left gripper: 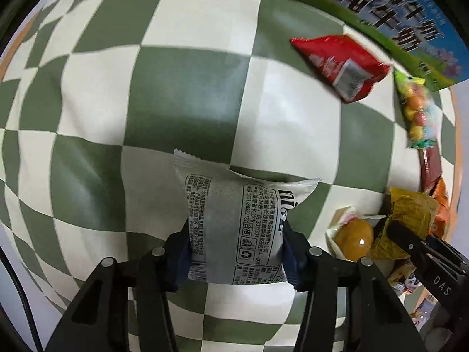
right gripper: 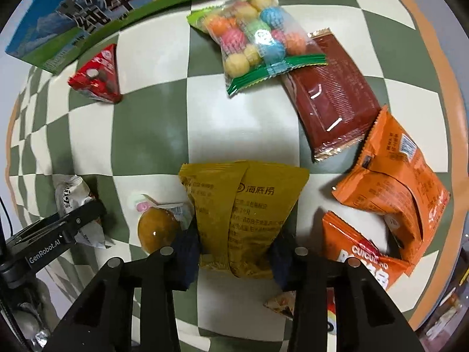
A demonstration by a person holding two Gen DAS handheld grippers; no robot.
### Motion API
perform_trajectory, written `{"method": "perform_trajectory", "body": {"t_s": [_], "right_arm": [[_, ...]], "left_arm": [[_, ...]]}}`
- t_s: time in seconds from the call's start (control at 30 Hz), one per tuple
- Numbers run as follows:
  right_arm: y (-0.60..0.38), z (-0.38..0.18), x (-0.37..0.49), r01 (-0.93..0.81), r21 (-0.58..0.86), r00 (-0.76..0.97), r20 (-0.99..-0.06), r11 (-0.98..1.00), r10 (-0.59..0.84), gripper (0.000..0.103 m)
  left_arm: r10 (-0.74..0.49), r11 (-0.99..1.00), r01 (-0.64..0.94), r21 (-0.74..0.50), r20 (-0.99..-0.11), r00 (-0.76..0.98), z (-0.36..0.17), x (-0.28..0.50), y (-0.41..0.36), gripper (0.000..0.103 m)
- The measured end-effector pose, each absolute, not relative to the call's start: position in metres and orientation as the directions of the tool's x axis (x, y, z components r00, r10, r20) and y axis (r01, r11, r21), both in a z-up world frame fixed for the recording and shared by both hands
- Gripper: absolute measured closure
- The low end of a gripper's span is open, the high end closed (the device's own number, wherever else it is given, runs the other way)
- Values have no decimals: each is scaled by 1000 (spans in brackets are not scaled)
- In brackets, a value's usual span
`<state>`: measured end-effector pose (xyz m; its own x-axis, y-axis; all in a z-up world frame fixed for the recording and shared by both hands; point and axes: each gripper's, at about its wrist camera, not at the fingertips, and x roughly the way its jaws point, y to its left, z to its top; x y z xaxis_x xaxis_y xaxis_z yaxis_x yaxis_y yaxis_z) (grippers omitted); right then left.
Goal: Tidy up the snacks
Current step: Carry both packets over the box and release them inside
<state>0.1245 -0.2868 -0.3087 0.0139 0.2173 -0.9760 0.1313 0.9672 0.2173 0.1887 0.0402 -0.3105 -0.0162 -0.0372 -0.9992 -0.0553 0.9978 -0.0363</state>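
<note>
- Mid checkered tablecloth (left gripper: 96, 94): left gripper (left gripper: 236, 252) is clamping the white packet (left gripper: 231, 223), long axis running away from fingers.
- Right gripper (right gripper: 236, 259) is clamping the yellow packet (right gripper: 243, 205); milk carton (right gripper: 96, 8) sits at far edge.

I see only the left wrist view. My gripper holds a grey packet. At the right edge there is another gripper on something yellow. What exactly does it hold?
Observer: The right gripper is shut on a yellow packet, pinched near its lower end.
Operator: What lies right of that packet? My view cuts it off.
Observer: Two orange packets; the upper orange packet partly overlaps the lower orange packet.
Operator: Behind the candy bag I see a dark red strip. What is it?
Observer: A brown packet, its top end under the candy bag.
</note>
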Motion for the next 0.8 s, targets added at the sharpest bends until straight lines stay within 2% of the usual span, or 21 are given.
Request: {"method": "perform_trajectory", "body": {"t_s": [0.23, 0.37, 0.5, 0.6, 0.67, 0.8], "right_arm": [[-297, -258, 127, 126, 324, 89, -945, 938, 315, 61], [-298, -199, 151, 89, 401, 164, -909, 912, 384, 61], [-300, -150, 183, 51, 459, 238, -868, 887, 435, 61], [-297, -121, 220, 23, 467, 282, -851, 884, 442, 61], [-294, -110, 245, 6, 454, 301, -850, 891, 432, 61], [-290, -113, 302, 8, 452, 292, -854, 892, 431, 61]], "left_arm": [[-122, 992, -19, -124, -989, 85, -236, 194, 27, 55], [-200, 980, 25, -199, -969, 142, -182, 222, 17, 55], [-238, 971, 44, -234, -956, 169, -151, 263, 19, 55], [-243, 970, 46, -238, -953, 179, -140, 305, 23, 55], [-239, 971, 40, -235, -956, 170, -150, 335, 11, 55], [-218, 976, 20, -217, -969, 119, -158, 390, 15, 55]]}}
